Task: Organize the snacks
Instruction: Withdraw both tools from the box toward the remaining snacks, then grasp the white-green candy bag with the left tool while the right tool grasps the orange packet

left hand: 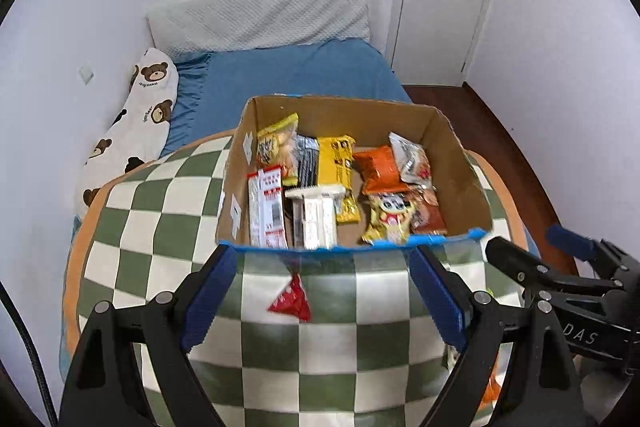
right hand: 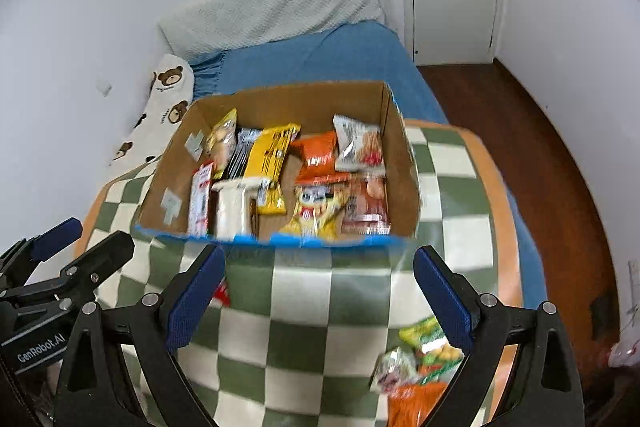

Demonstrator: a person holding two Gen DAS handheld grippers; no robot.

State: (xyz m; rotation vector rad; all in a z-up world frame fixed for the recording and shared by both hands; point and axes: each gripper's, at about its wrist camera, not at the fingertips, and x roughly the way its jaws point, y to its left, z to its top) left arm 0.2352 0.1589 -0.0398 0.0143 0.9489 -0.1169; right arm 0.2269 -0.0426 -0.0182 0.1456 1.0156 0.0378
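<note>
Snack box on a checked blanket, both tongs wide and empty

The left tongs (left hand: 322, 293), black arms with ribbed blue pads, gape over a crinkly red triangular packet (left hand: 291, 301) on the soft green-and-cream checked blanket (left hand: 160, 211); behind it, the corrugated cardboard box (right hand: 160, 199), blue-taped at its rim, holds glossy foil snack packets (right hand: 316, 183). The right tongs (right hand: 320, 291) spread just as wide, gripping nothing, with loose green and orange packets (right hand: 420, 363) lower right.

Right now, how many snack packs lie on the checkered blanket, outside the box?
At least 4: a red pack just before the box, and a green pack, a silver pack and an orange pack bunched near the right gripper. Others may be hidden.
</note>
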